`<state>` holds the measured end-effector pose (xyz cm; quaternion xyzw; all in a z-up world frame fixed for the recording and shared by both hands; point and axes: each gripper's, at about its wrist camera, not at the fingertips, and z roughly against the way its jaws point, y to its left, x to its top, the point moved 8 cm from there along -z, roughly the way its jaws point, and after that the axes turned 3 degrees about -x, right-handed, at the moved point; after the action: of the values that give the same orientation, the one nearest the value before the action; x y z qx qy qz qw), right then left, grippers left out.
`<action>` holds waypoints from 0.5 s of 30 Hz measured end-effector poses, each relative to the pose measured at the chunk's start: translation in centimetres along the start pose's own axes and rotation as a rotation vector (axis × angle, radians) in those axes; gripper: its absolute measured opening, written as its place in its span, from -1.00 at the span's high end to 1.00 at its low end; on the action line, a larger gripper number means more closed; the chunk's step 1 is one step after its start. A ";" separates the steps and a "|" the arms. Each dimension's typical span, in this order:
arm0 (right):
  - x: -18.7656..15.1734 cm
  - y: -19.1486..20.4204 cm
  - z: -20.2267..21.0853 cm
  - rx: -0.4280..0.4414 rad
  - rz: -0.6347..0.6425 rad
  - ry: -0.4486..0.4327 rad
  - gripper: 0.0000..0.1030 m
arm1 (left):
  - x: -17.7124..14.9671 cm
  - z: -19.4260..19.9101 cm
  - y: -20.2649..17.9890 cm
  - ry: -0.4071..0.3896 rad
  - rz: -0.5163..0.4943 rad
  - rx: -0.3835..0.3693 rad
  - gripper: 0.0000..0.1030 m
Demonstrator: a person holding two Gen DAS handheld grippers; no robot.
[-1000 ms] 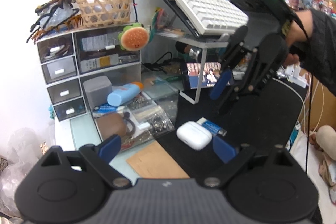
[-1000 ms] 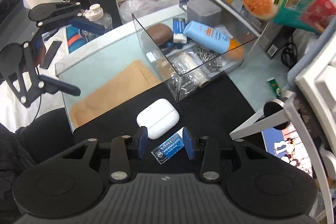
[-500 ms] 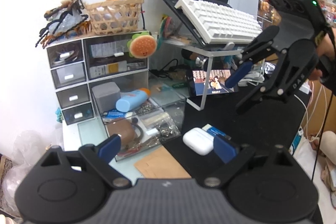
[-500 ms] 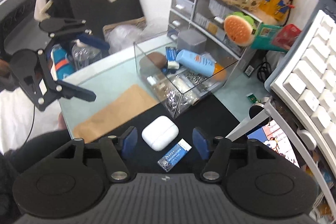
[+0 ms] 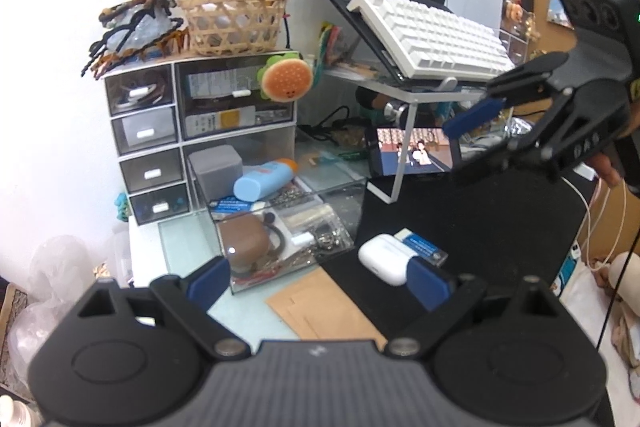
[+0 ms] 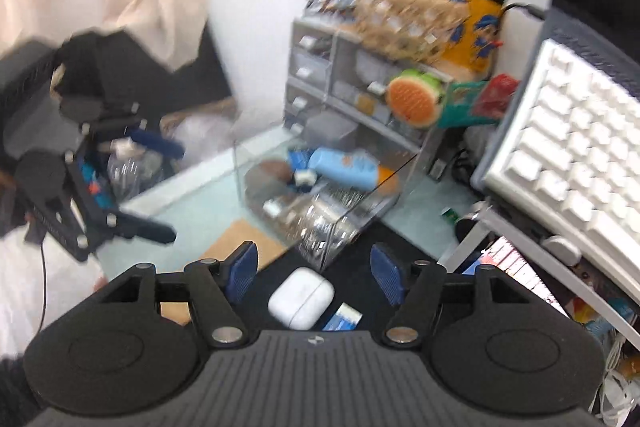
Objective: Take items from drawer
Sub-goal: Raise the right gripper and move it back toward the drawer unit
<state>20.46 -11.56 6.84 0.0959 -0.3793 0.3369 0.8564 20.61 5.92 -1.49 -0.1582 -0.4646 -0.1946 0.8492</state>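
Two items already lay out on the black mat nearest the cameras: a white earbud case [image 5: 385,258] and, touching its far side, a flat blue-labelled packet [image 5: 420,245] whose print was too small to read. Both grippers were empty. The left gripper [image 5: 318,281] hung low with its fingers spread wide, framing the brown envelope [image 5: 324,311] and the front wall of the clear drawer [image 5: 288,239]. The right gripper [image 6: 314,269] hovered high over the earbud case, fingers also wide apart.

Judged from this, the step in hand was the pause between picks, and the next move called for reaching over the drawer's front wall for another piece. Inside sat a brown pouch [image 5: 244,241], a blue tube [image 5: 266,179], a grey box [image 5: 216,167] and small bagged metal parts; the pouch was nearest.

Farther back, the drawer unit [image 5: 160,143] carried a burger plush [image 5: 286,79]. "DAS" showed on the right gripper's frame in the left view.
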 end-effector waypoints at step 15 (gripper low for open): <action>2.2 1.5 0.8 -0.013 -0.134 -0.120 -0.46 | -0.4 1.0 1.4 -0.024 0.015 0.009 -0.87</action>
<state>20.10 -9.67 8.86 0.1355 -0.4250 0.2698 0.8534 20.33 7.71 -1.43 -0.1601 -0.4745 -0.1840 0.8458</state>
